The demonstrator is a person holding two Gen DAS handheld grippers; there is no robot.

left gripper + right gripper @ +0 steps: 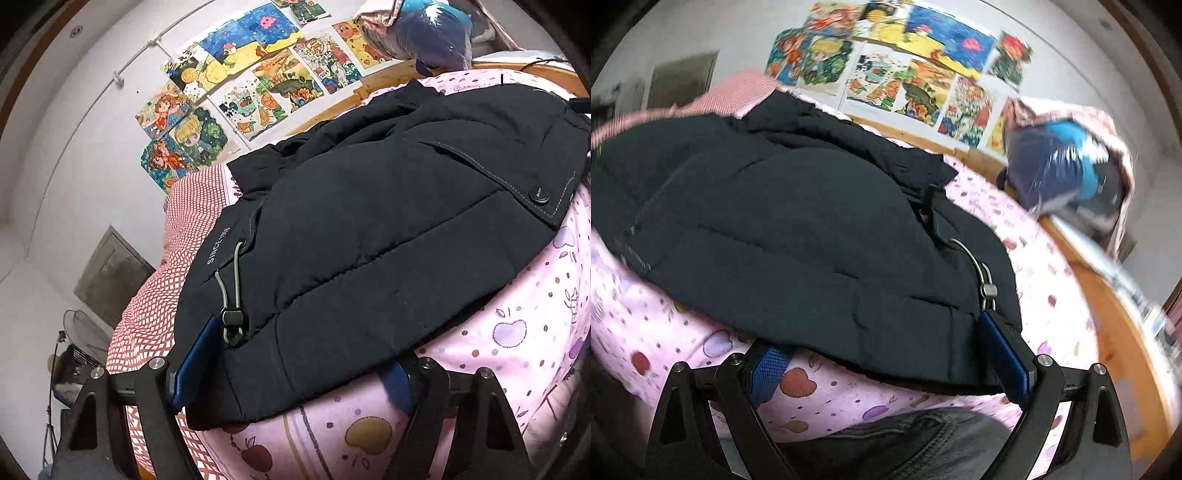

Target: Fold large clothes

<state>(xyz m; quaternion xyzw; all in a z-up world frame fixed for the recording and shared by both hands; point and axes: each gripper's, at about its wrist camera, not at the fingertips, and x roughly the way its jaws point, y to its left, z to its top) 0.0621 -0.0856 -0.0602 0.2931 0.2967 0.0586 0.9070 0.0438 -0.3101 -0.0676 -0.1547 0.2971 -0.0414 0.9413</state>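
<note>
Bed (517, 350), jacket (369, 240) between hand-held gripper (291, 373) fingers

"SINCE 19.." lettering on the black jacket (369, 229) hem

- We are in a home bedroom, likely a child's: a bed (517, 350) with a pink fruit-print sheet fills the lower frame.
- We see bright hand-coloured drawings (236, 81) taped to the white wall, upper centre.
- We see a standing fan (83, 338) at lower left.

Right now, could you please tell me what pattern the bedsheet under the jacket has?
The bedsheet is pink, printed with apples and dots, clearest in the left wrist view.
</note>
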